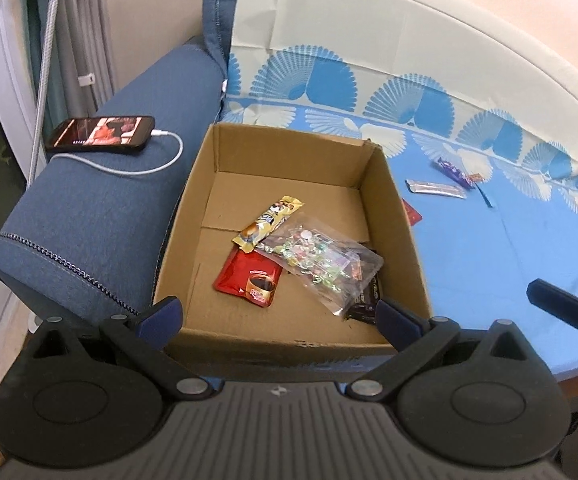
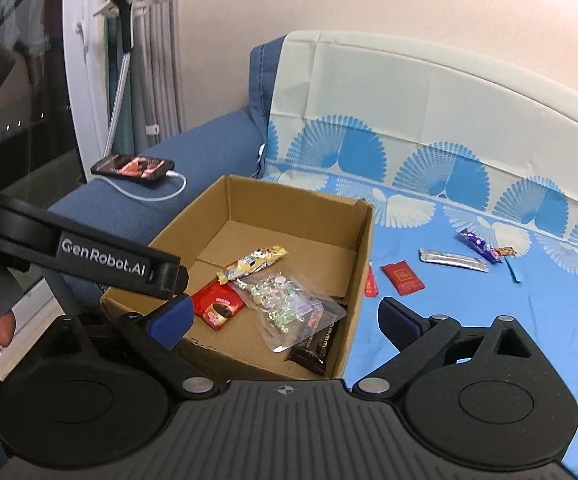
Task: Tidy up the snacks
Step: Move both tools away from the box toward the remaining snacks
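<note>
An open cardboard box (image 1: pixel 393 216) (image 2: pixel 363 248) sits on a blue-covered sofa. Inside lie a yellow snack bar (image 1: pixel 267 222) (image 2: pixel 251 262), a red coffee sachet (image 1: pixel 249 282) (image 2: pixel 217 310), a clear bag of candies (image 1: pixel 321 264) (image 2: pixel 293 306) and a dark bar (image 1: pixel 363 306) (image 2: pixel 315 348). On the cover to the right lie a red packet (image 2: pixel 403 278), a silver stick (image 1: pixel 437 189) (image 2: pixel 453 260) and a purple candy bar (image 1: pixel 453 172) (image 2: pixel 479 245). My left gripper (image 1: pixel 279 316) is open and empty above the box's near edge. My right gripper (image 2: pixel 285 320) is open and empty over the box's near right corner.
A phone (image 1: pixel 101 132) (image 2: pixel 133 166) on a white cable lies on the sofa's left armrest (image 1: pixel 81 216). A thin red sachet (image 2: pixel 370 282) leans by the box's right wall. The left gripper's body (image 2: pixel 89 258) crosses the right wrist view at the left.
</note>
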